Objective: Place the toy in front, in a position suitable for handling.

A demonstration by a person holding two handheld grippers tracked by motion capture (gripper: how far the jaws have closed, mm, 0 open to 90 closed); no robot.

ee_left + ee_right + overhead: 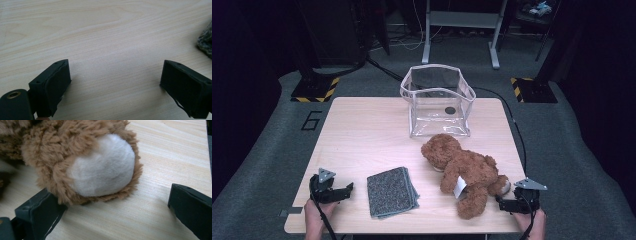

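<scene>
A brown teddy bear (464,172) lies on its back on the right half of the wooden table (362,135), a white tag at its side. My right gripper (504,200) rests at the front right corner, open. In the right gripper view the bear's white-soled foot (102,172) lies just ahead of my right gripper (112,195), its fur brushing the left jaw; the pads do not press on it. My left gripper (346,191) sits at the front left, open over bare wood (116,70). A folded grey cloth (392,191) lies just right of it, its edge (206,41) apart from the jaws.
A clear plastic bag (432,90) with a white rim stands open at the back centre of the table. Bare tabletop stretches across the left half. Beyond the table are grey carpet, black stands with yellow-striped bases and a metal frame.
</scene>
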